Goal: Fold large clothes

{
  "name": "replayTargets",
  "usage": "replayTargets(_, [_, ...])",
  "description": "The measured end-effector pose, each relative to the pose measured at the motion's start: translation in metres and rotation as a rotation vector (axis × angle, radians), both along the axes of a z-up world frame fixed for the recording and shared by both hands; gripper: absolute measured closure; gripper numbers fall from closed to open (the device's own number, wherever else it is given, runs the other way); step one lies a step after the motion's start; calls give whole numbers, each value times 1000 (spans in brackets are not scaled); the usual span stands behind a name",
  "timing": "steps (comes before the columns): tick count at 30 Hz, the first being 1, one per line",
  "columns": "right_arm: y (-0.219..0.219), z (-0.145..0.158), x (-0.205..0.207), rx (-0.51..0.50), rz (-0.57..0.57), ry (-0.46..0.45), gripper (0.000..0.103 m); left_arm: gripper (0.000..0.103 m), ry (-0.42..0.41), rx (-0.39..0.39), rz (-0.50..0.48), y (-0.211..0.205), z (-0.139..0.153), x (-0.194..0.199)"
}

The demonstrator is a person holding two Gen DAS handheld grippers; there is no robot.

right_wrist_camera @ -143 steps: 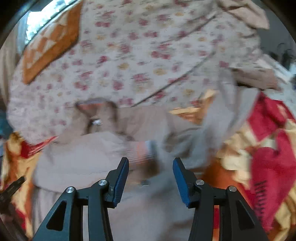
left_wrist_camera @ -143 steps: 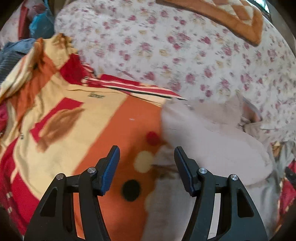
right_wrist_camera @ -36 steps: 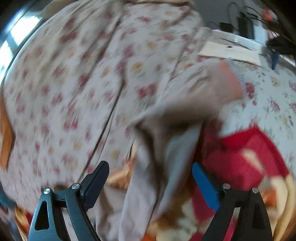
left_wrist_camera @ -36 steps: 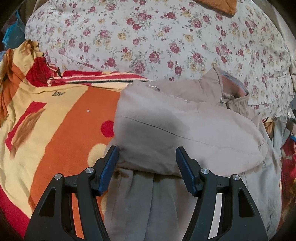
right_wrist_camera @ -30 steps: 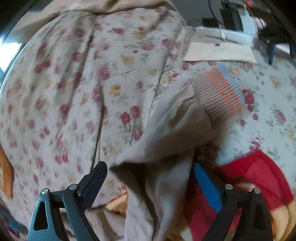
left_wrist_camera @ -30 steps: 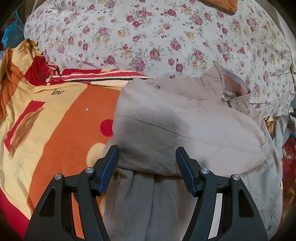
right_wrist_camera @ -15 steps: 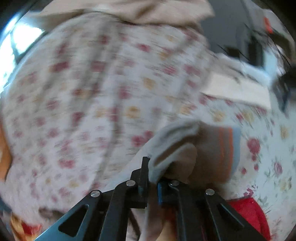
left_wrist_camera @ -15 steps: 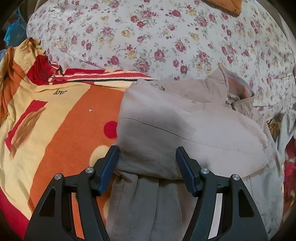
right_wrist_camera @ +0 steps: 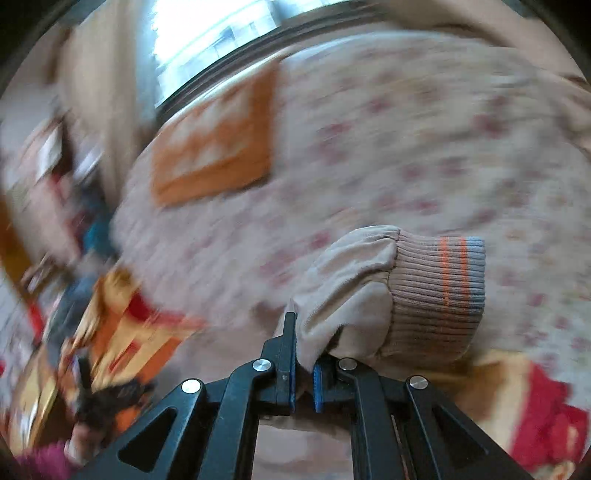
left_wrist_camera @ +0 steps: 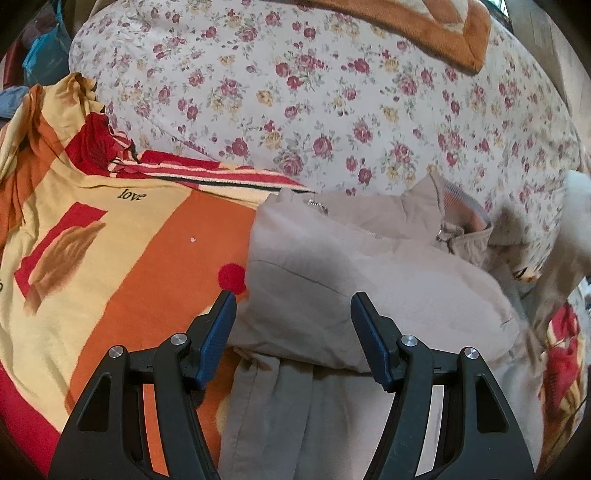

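A: What's the biggest thing in view?

B: The floral quilt (left_wrist_camera: 332,92), bulging across the far side. Near it lies the orange, yellow and red blanket (left_wrist_camera: 110,258), and an orange-bordered cloth (left_wrist_camera: 424,29) sits on the quilt's far top.

A: And the garment?

B: The beige jacket (left_wrist_camera: 369,288) lies on the blanket, right of centre. Its long axis runs near to far: collar (left_wrist_camera: 458,210) at the far end against the quilt, lower part toward the near edge. One panel is folded across the body, left to right.

A: The sleeve?

B: In the right wrist view the sleeve (right_wrist_camera: 354,280) is lifted clear of the bedding. Its ribbed cuff (right_wrist_camera: 436,295), striped orange and grey-blue, points right.

A: The claws?

B: The right gripper (right_wrist_camera: 303,369) is clenched on sleeve fabric just beside the cuff. The left gripper (left_wrist_camera: 293,325) is released, jaws wide, hovering over the folded panel's near edge. Whether it touches the cloth, I cannot tell.
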State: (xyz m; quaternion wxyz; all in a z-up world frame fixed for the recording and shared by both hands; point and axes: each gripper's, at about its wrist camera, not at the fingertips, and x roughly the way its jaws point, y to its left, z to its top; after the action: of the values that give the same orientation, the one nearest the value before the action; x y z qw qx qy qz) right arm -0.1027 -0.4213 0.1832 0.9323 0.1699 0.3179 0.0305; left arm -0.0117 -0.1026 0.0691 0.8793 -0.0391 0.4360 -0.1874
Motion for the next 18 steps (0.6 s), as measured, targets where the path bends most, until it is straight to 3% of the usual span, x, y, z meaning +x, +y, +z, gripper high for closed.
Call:
replayTargets(3, [56, -28, 36, -33, 158, 109, 92, 38, 24, -51, -3, 4, 1, 4])
replayTargets(5, [79, -45, 48, -72, 190, 171, 50, 38, 40, -82, -9, 7, 1, 6])
replayTargets(6, [85, -49, 48, -88, 191, 169, 45, 36, 51, -100, -13, 8, 2, 7])
replayTargets(9, [88, -61, 36, -126, 169, 171, 43, 24, 80, -189, -7, 15, 3, 10])
replayTargets(12, [81, -72, 17, -85, 124, 167, 43, 23, 107, -260, 5, 20, 5, 14])
replayTargets(16, [84, -91, 22, -109, 99, 199, 43, 23, 138, -258, 20, 19, 0, 16])
replayTargets(18, [81, -100, 34, -24, 99, 190, 43, 23, 134, -243, 17, 17, -1, 15])
